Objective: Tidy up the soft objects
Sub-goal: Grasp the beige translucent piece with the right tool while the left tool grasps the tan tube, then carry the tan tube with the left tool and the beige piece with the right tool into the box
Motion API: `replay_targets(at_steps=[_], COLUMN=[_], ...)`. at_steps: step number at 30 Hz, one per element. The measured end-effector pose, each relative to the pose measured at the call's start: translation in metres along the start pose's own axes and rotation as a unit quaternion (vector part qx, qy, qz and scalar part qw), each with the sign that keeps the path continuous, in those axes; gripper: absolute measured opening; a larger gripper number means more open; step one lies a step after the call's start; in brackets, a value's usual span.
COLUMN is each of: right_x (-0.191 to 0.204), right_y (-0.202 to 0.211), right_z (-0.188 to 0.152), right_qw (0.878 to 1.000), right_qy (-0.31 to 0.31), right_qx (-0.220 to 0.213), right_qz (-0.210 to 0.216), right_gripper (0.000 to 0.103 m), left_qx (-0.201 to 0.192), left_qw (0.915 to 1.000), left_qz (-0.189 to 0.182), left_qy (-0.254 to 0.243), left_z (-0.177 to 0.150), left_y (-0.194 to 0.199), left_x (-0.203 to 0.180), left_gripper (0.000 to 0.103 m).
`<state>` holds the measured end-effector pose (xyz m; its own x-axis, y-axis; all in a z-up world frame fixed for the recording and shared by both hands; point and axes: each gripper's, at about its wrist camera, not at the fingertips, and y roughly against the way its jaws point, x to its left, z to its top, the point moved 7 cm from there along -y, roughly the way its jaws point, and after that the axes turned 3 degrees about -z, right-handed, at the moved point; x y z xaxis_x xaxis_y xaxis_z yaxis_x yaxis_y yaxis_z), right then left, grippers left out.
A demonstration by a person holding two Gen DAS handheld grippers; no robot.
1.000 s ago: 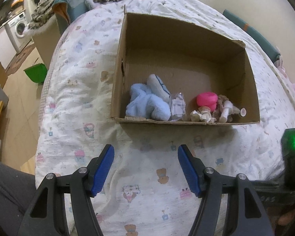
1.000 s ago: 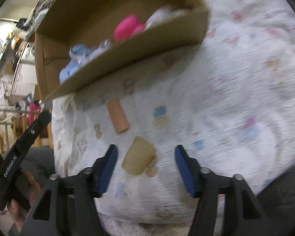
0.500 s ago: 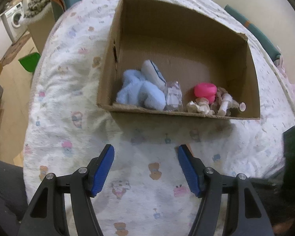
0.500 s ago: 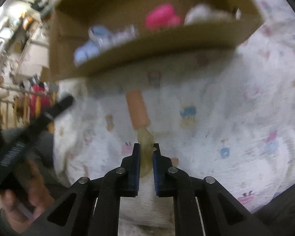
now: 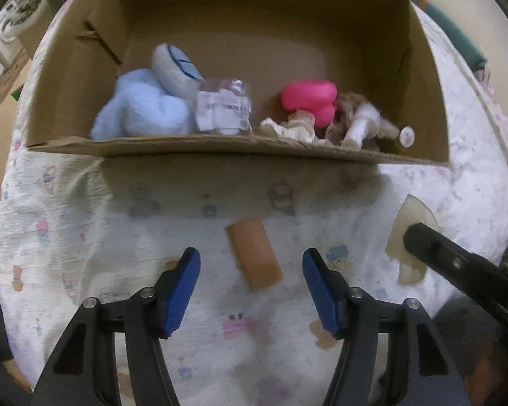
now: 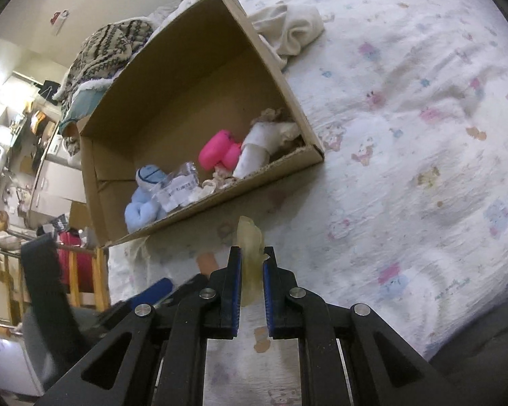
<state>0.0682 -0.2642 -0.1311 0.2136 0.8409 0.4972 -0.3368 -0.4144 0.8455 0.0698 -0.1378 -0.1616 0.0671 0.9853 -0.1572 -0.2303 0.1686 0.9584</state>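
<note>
The right tongs [image 6: 252,270] are clamped on a pale yellow soft piece [image 6: 250,240], lifted off the bed [image 6: 406,135], aimed at 12 o'clock toward the cardboard box [image 6: 193,77]. The left tongs [image 5: 252,270] point steeply down, their jaws apart and just been narrowing around an orange cylinder [image 5: 254,253] lying on the sheet, not touching it.

Both views are lit dimly and warmly, with no glare to be seen. A soft shadow is cast on the bed sheet [image 5: 84,237] just before the cardboard box [image 5: 220,149]. Heavy fisheye bending and black corners are seen at the edges. The left wrist view is smeared, probably by motion; the box contents are blurred. The right wrist view is sharper.
</note>
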Motion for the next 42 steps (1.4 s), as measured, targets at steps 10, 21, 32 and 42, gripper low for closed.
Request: replay_targets(at_steps=[10,21,32,42], right_x=[-0.002,0.003,0.016,0.041], right_y=[0.002,0.000,0.003,0.029], right_z=[-0.001,-0.001,-0.003,0.005], right_qw=[1.000,1.000,0.999,0.996], right_qy=[-0.005,0.006,0.034,0.059], right_qx=[-0.001,0.000,-0.008,-0.057], right_qz=[0.010,0.002,-0.007,0.025], right_gripper=[0.013,0.013,0.013,0.013], left_qx=[0.019,-0.004,-0.038,-0.089], left_qw=[0.9995,0.9995,0.9983,0.9955], left_qz=[0.025,0.030,0.040,0.033], left_qy=[-0.010,0.003,0.018,0.002], left_z=[-0.003,0.004,0.007,0.015], left_y=[-0.022,0.002,0.038,0.095], left_x=[-0.011,0.020,0.073,0.082], left_gripper=[0.005,0.004,0.004,0.004])
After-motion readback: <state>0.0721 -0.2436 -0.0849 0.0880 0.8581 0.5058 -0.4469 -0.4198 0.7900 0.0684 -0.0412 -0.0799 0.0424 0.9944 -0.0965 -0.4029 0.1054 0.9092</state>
